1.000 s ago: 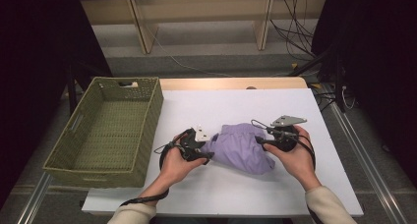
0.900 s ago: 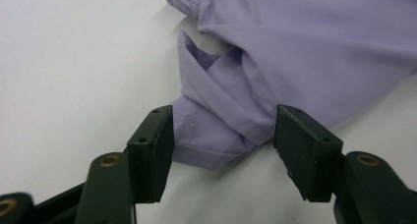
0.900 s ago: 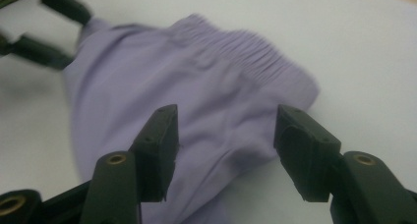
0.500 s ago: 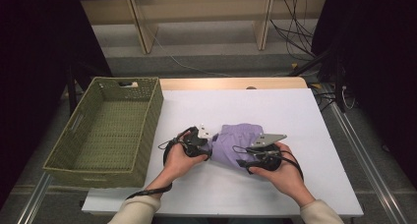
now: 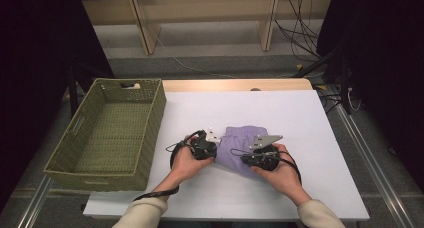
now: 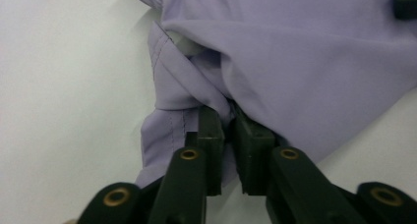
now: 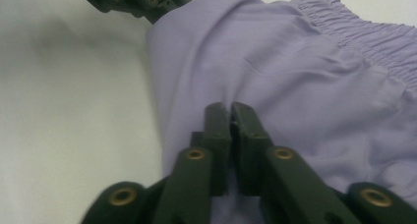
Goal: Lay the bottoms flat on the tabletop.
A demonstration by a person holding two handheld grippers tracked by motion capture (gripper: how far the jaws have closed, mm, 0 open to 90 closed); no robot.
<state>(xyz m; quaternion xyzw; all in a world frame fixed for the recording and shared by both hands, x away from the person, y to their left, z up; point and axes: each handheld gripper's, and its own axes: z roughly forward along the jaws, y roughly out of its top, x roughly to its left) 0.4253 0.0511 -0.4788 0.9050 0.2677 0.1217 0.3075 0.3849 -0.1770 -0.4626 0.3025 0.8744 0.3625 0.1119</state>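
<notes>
A lilac garment (image 5: pixel 236 142) with an elastic waistband lies bunched on the white table (image 5: pixel 300 113). My left gripper (image 5: pixel 218 151) is at its left edge. In the left gripper view its jaws have just been closing, and the gripper (image 6: pixel 228 122) now pinches a fold of the lilac cloth (image 6: pixel 295 47). My right gripper (image 5: pixel 244 158) is at the garment's near edge. In the right gripper view this gripper (image 7: pixel 229 111) is shut, its tips pressed into the cloth (image 7: pixel 305 76). The left gripper (image 7: pixel 142 0) shows across the garment.
A green woven basket (image 5: pixel 150 133) stands at the table's left edge, close to my left hand. Bare white table lies to the right of and behind the garment. Wooden shelf legs and cables are beyond the far edge.
My right gripper has slid left and nearer along the garment to its near edge. Both grippers have closed on the cloth, which is bunched tighter. The left hand has stayed put.
</notes>
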